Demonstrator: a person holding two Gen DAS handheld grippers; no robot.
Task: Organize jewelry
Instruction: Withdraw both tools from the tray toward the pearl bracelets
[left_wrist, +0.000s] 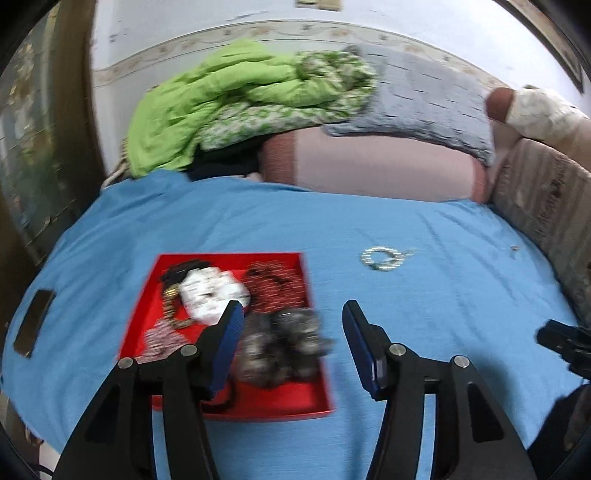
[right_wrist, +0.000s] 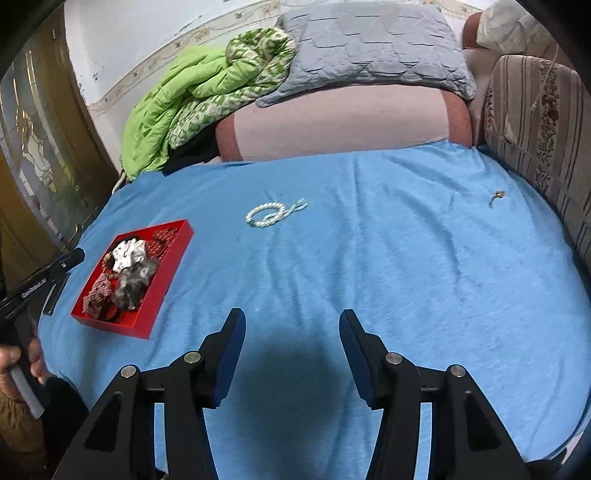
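The pearl bracelet (right_wrist: 265, 215) lies loose on the blue bed sheet (right_wrist: 406, 258), ahead and left of the right tongs (right_wrist: 291, 350), right of the red tray (left_wrist: 280, 404); both right and left tongs (left_wrist: 291, 347) half open, empty

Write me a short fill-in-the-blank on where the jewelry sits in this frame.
1. The tray holding the jewelry pile is coloured ____.
2. The pearl bracelet lies loose on the ____ sheet, outside the tray.
3. Between the fingers of the right gripper there is ____.
4. The small gold piece lies nearest the ____ cushion.

Missing words: red; blue; nothing; striped
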